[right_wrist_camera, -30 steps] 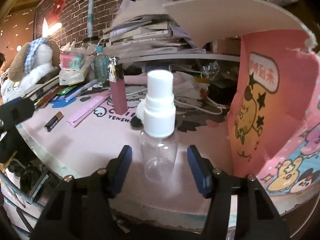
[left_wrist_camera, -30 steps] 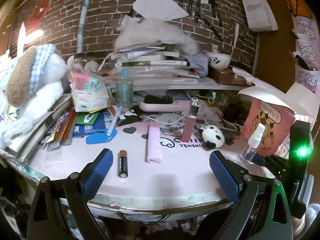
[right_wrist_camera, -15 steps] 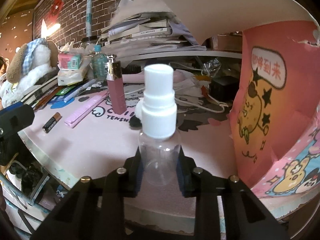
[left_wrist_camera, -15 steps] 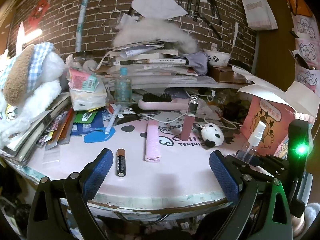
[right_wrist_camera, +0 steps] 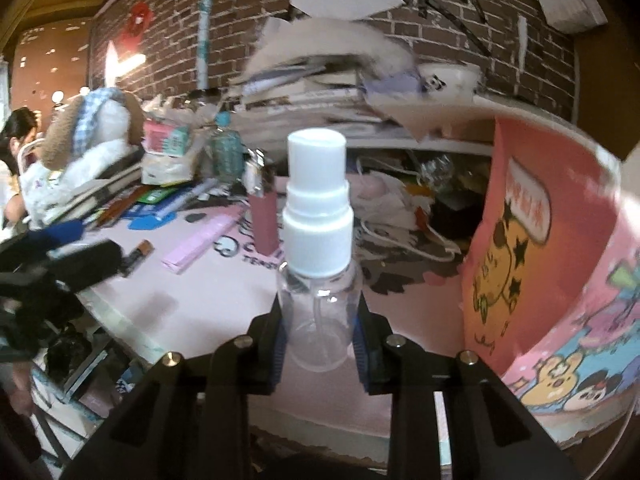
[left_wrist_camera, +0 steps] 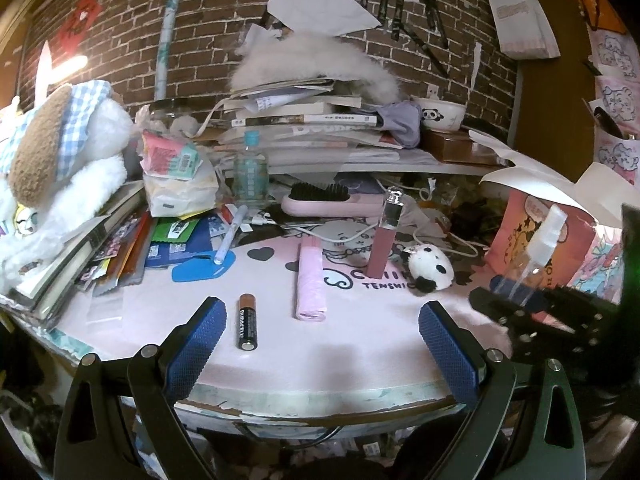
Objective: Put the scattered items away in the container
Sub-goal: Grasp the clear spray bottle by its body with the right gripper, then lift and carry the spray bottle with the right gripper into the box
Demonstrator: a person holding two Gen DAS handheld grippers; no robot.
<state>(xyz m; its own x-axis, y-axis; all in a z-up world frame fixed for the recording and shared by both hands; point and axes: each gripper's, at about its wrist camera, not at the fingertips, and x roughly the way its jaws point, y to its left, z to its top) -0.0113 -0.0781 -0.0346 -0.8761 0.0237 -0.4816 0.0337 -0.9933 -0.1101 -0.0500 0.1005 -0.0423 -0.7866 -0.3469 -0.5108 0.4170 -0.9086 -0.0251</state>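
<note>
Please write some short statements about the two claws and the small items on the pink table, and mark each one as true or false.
1. The right claw is shut on the clear spray bottle. True.
2. The left claw grips the battery. False: it is open and holds nothing; the battery lies on the table between its fingers.
3. The pink lip gloss tube stands upright. True.
4. The panda toy sits inside the pink cartoon box. False: it lies on the table, beside the tube.
5. The spray bottle has a black cap. False: it is white.
</note>
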